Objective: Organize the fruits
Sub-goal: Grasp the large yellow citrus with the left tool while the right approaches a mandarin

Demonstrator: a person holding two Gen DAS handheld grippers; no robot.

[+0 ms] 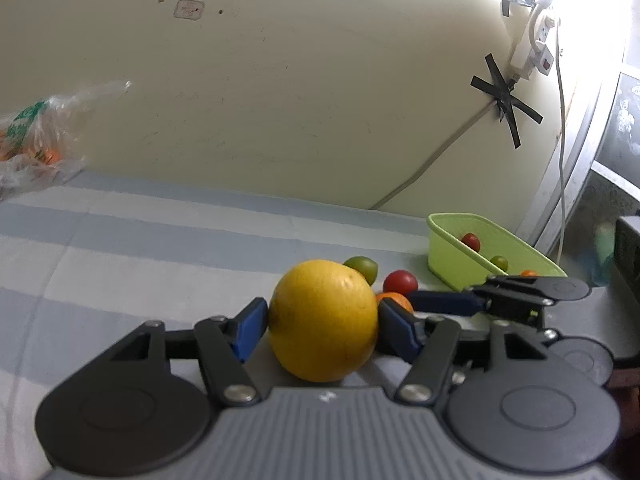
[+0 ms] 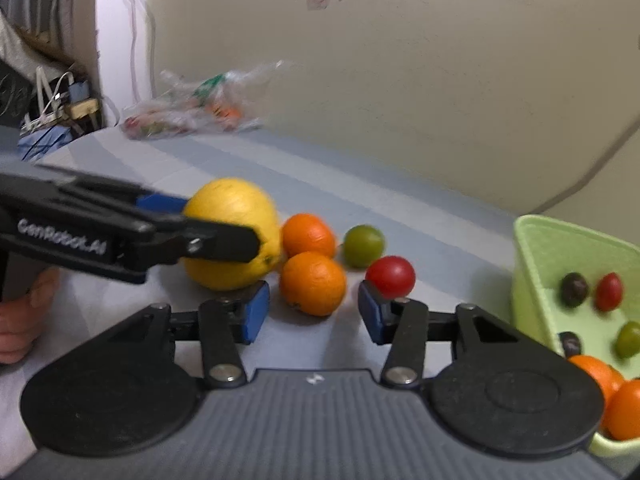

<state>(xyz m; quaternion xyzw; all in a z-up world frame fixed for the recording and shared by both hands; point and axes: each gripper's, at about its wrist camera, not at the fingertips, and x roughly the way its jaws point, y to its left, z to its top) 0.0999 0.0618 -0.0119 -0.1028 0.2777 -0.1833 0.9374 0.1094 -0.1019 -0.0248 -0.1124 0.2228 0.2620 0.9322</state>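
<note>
My left gripper (image 1: 322,322) is shut on a big yellow citrus fruit (image 1: 323,321), its blue pads on both sides; it also shows in the right wrist view (image 2: 234,232). My right gripper (image 2: 311,312) is open around the nearer orange (image 2: 313,283) on the striped cloth. A second orange (image 2: 308,235), a green fruit (image 2: 364,245) and a red fruit (image 2: 391,276) lie close by. A light green basket (image 2: 532,264) at the right holds several small fruits and oranges.
A clear plastic bag (image 2: 192,108) with more fruit lies at the far edge by the wall. A cable and power strip (image 1: 536,40) hang on the wall. The basket also shows in the left wrist view (image 1: 444,256).
</note>
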